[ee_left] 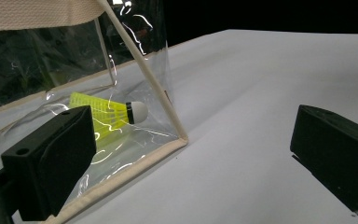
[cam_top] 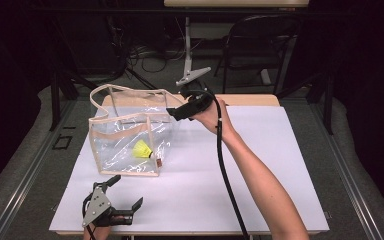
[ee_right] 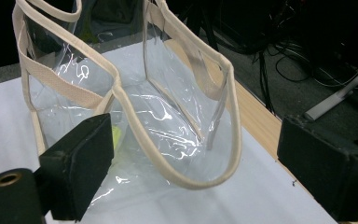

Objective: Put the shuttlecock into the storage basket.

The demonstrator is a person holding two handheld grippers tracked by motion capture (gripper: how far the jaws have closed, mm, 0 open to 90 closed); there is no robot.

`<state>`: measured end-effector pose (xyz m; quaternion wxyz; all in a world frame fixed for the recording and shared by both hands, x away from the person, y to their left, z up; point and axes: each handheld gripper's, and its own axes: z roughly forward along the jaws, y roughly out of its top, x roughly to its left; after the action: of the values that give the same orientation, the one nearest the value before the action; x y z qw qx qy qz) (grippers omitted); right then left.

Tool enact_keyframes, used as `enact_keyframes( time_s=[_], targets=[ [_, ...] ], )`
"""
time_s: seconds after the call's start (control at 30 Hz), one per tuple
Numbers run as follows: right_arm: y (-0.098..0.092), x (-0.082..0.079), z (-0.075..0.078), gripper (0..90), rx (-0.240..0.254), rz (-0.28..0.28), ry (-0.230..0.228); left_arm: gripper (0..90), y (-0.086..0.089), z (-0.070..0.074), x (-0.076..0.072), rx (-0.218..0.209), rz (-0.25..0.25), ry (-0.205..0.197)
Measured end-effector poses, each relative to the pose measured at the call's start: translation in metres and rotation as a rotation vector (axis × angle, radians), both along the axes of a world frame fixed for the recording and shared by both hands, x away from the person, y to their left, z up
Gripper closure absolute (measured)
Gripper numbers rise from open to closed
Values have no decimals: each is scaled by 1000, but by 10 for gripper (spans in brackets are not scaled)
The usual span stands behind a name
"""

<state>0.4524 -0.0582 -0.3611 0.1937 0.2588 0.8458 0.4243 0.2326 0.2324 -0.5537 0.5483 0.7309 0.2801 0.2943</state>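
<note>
A clear plastic tote bag (cam_top: 125, 142) with beige trim stands upright on the left half of the white table top (cam_top: 265, 165). Inside it, on the bottom near the front right corner, lies a yellow shuttlecock (cam_top: 143, 150) with a white cork tip (ee_left: 137, 112). My right gripper (cam_top: 172, 113) hovers at the bag's upper right rim, open; the near beige handle (ee_right: 235, 126) hangs between its spread jaws, untouched by either. My left gripper (cam_top: 128, 191) rests low near the table's front left edge, open and empty, pointing at the bag's front corner (ee_left: 182, 137).
A metal clamp on a stand (cam_top: 192, 76) rises just behind the right gripper. A dark chair (cam_top: 260, 45) and floor cables (ee_right: 279, 60) lie beyond the table's wooden far edge (cam_top: 250, 100). White surface stretches to the right of the bag.
</note>
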Motion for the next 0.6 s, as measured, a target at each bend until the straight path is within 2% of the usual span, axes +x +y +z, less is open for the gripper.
enact_keyframes(
  time_s=[0.6],
  targets=[
    [-32,-24,-6,32,18,-21,-21,2,0,0,0,3,-5,-1]
  ],
)
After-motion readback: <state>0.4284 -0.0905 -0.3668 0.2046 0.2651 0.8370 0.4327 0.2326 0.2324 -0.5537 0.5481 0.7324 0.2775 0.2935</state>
